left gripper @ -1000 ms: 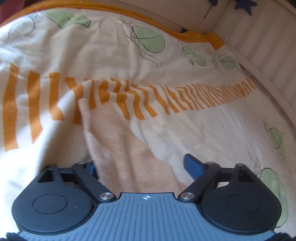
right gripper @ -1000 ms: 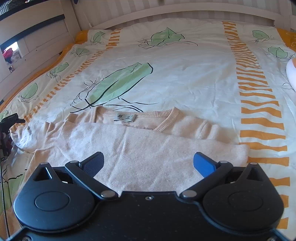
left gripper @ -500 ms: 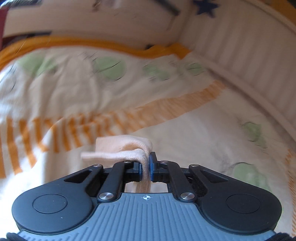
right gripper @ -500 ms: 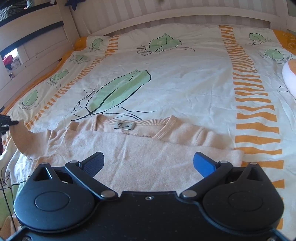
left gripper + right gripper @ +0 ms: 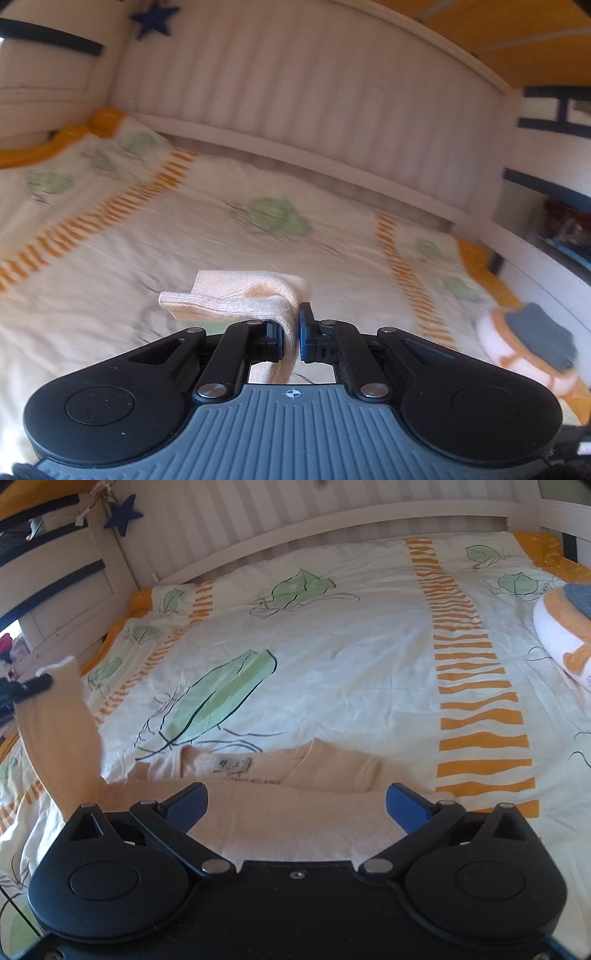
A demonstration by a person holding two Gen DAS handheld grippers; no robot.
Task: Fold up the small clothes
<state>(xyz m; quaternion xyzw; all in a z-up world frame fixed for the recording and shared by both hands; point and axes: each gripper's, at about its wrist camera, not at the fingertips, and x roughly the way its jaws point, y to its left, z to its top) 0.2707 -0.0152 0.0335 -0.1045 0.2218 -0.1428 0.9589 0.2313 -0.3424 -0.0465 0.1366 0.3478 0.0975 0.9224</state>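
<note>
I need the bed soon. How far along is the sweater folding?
Early. One sleeve already lies folded across the peach sweater. The left gripper is shut on the other sleeve's cuff, lifted off the duvet. The right gripper hovers open. Body folds remain.

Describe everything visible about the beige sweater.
The beige sweater is a fine-knit pullover with a ribbed V-neck and a white label inside the collar. Its body lies flat on the leaf-print bedspread, one sleeve folded across the chest. The other sleeve is lifted off the bed, its ribbed cuff pinched in the left tongs. The open right tongs hover over it.
</note>
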